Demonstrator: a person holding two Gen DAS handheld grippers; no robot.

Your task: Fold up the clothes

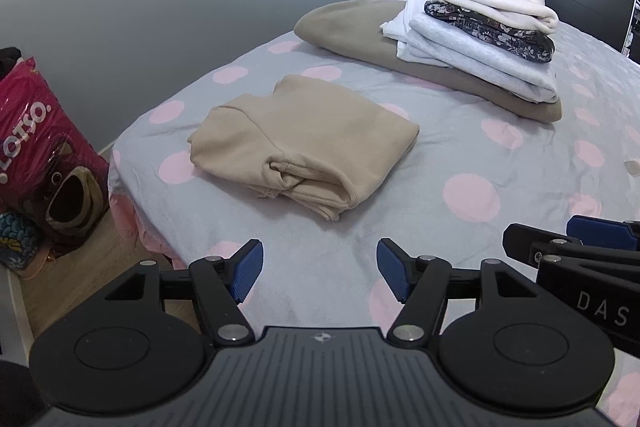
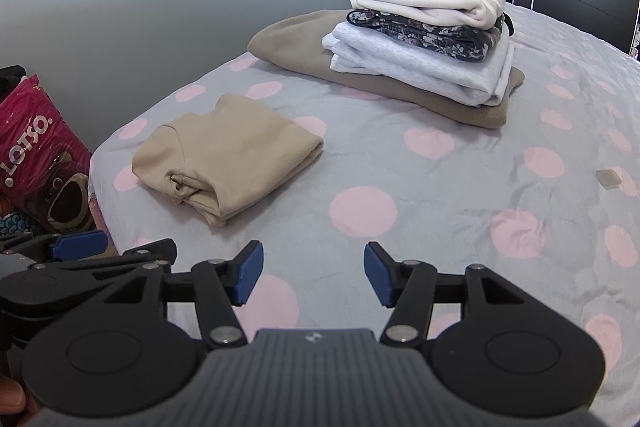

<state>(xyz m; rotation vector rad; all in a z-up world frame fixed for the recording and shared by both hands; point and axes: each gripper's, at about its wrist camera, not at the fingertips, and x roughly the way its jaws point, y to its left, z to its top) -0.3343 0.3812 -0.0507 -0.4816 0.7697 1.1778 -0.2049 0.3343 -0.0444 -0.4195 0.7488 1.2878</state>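
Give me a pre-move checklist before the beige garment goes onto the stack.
1. Left gripper open, holding nothing: ok.
2. Right gripper open, holding nothing: ok.
3. Beige garment folded, lying flat on the bed: ok.
4. Stack of folded clothes sits level, top free: ok.
5. Small flat object on the bed lies away from the path: ok.
6. Garment's underside tidy: cannot tell.

Beige garment (image 1: pixel 304 143) folded into a thick rectangle, cuff bunched at its near edge, flat on the polka-dot bed (image 1: pixel 460 155), stack of folded clothes (image 1: pixel 476 39) well apart behind it, cream piece on top
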